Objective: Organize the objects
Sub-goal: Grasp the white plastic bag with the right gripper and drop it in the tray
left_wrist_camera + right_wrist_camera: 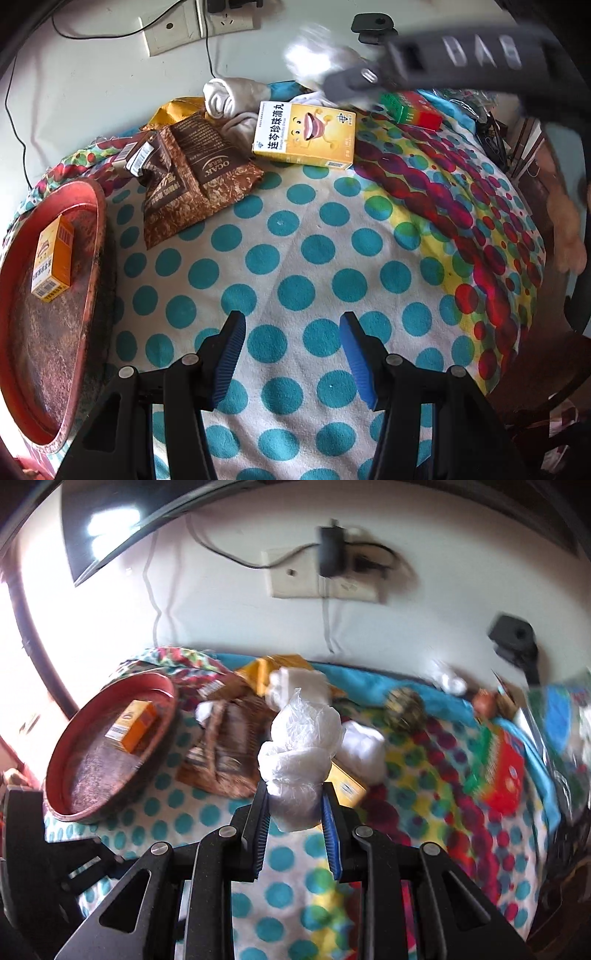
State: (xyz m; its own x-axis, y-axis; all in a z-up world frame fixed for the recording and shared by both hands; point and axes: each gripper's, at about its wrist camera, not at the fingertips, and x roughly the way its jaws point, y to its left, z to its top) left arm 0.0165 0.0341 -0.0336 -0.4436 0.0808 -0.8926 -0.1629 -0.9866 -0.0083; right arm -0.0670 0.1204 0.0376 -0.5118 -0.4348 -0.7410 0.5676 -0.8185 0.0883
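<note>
Right now the right gripper (293, 805) is clenched on a crumpled clear plastic bag wad (299, 753), aloft w/ the round red tray (59, 775) off to its left; thin film prob. slips mid-carry, while the left gripper (291, 354) hangs released.

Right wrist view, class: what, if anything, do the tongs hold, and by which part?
The right tongs are shut on a crumpled clear plastic bag, pinched at its lower end. The left tongs are open and hold nothing.
</note>
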